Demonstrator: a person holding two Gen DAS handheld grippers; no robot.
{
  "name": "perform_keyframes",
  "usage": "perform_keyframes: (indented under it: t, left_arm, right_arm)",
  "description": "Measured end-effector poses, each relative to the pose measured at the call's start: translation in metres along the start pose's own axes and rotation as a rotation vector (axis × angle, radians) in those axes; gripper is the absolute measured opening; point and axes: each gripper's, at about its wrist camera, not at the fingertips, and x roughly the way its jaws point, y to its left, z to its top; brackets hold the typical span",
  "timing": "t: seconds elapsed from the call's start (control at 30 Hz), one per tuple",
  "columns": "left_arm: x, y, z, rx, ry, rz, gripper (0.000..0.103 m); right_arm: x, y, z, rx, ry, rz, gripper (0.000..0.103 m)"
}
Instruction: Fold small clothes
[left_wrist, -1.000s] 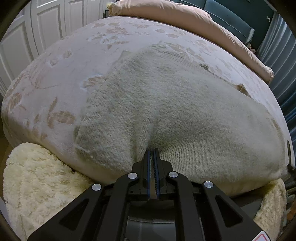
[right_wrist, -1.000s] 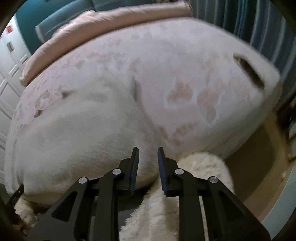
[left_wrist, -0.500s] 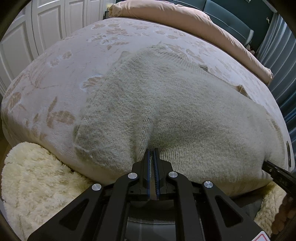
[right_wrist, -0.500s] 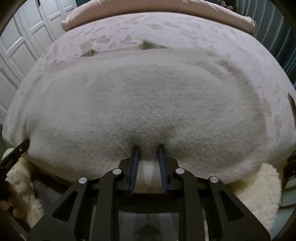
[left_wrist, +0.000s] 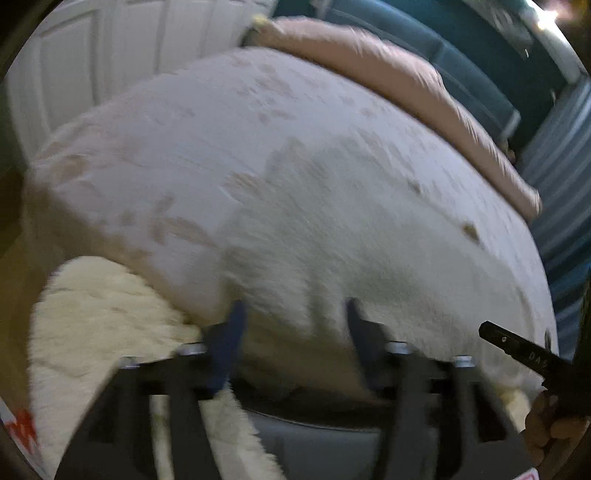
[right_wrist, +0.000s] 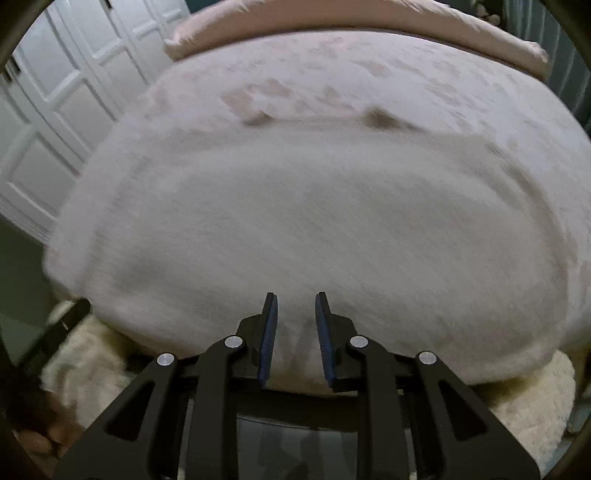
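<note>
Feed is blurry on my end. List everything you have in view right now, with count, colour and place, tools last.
Knit sweater: one, cream, spread flat on the near part of the bed.
Bedspread: one, pale pink with tan leaf print, covering the bed.
Folded duvet: one, peach, along the bed's far edge.
Fluffy rug: one, cream, on the floor below the bed's edge.
Panelled doors: white, left of the bed.
Curtain: blue-grey, right side.
Left tool: black, blue pads, open at the sweater's hem.
Right tool: black, blue pads, open at the hem.
</note>
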Motion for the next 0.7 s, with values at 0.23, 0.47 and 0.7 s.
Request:
perform_keyframes:
  t: [0.23,0.47,0.7]
  left_arm:
    - [0.034,0.026,0.022,-0.098,0.084,0.013,0.065]
    - [0.067,0.027,0.026,-0.189,0.143,-0.043,0.065]
    - [0.066,0.016,0.031,-0.176,0.153,-0.033,0.051]
  right_arm:
    - [0.059,0.03,0.018,-0.024,0.094,0.032,0.021]
    - [0.063,0.031,0.022,-0.032,0.088,0.04,0.021]
    - [0.061,0.027,0.015,-0.022,0.053,0.07,0.022]
